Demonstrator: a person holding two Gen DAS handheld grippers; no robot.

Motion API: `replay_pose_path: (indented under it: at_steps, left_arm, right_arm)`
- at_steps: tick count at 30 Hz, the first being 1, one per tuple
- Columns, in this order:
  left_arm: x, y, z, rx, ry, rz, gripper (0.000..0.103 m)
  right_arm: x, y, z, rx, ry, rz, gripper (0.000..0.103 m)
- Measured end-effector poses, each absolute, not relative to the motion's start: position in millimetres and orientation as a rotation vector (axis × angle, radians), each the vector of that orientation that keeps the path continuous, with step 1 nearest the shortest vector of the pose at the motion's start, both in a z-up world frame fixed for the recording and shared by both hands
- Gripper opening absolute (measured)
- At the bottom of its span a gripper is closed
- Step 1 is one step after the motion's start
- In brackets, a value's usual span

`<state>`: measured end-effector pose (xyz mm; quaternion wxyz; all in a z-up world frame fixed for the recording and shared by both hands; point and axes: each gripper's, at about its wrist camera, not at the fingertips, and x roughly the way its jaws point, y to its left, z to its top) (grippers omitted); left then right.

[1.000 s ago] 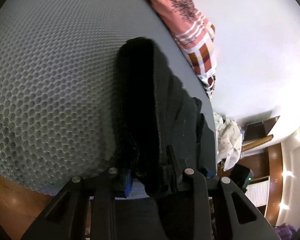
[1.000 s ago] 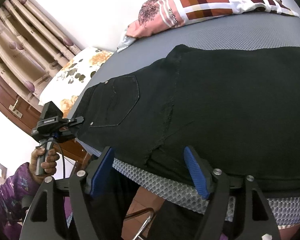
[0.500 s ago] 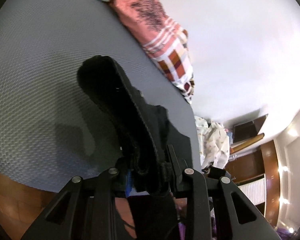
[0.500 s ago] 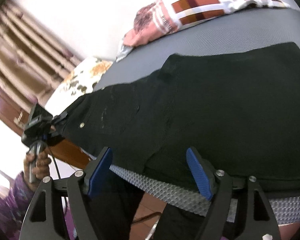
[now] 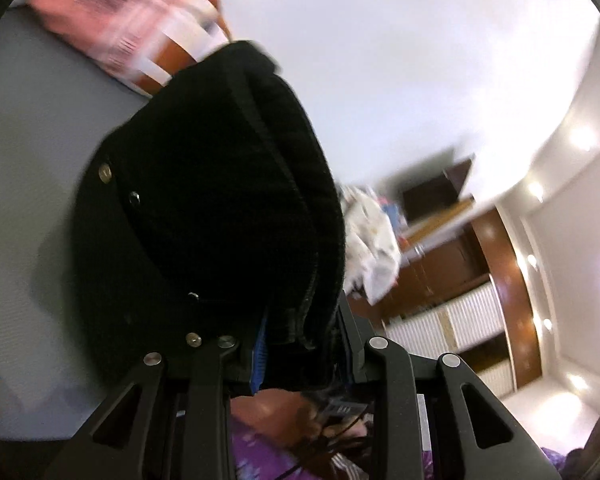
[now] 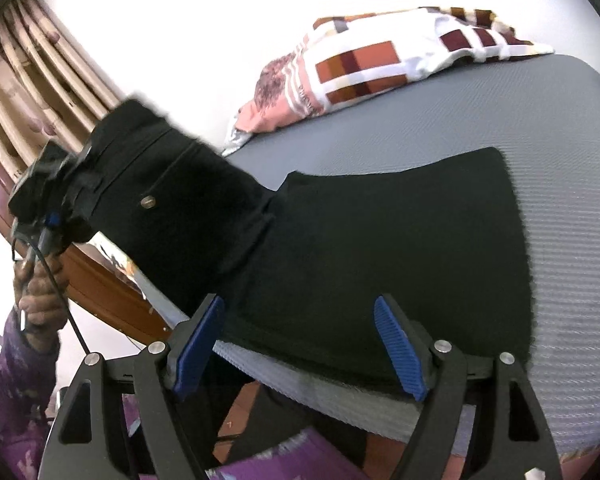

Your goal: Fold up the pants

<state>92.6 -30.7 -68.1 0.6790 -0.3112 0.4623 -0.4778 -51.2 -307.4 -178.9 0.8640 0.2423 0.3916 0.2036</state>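
in our left wrist view the left hand-held gripper is clamped on the waistband of the black pants, lifted over the grey bed.

in our right wrist view the right hand-held gripper is opening with nothing between its jaws; the pants lie lengthwise along the bed's near edge, waist end raised at left.

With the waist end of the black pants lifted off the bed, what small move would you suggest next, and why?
Probably carry the left hand-held gripper across and lay the waist end over the legs. It is clamped on the black pants, whose waist hangs raised while the legs lie flat on the grey bed. The right hand-held gripper is opening with no cloth between its pads.
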Motion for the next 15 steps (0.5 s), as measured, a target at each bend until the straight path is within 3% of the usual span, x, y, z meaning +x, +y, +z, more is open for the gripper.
replay_pose_path:
  at_steps: [5,8,11,12,14,15]
  left_arm:
    - [109,-143,-91,-0.609,1.148,-1.202,0.03]
    - [109,-194,-115,-0.524,1.211,-1.252,0.04]
    - [110,-218,-129,-0.53,1.243,-1.28,0.042]
    - [111,-221,-130,-0.577,1.244,-1.306,0.046]
    - [115,-223,-125,-0.599,1.25,-1.3,0.067]
    - [116,-220,-119,-0.594,1.236,-1.276,0.071]
  right_arm:
    - [-69,-336,-186,0.525,0.808,0.404,0.077]
    - [-74,-349,-192,0.561,0.794,0.386,0.077]
    - [-75,-363,-201,0.632,0.783,0.375,0.077]
    - [-75,-365,-203,0.645,0.787,0.369,0.081]
    - [-76,-372,-209,0.685,0.782,0.375,0.081]
    - [-77,-374,-211,0.699,0.775,0.378,0.081]
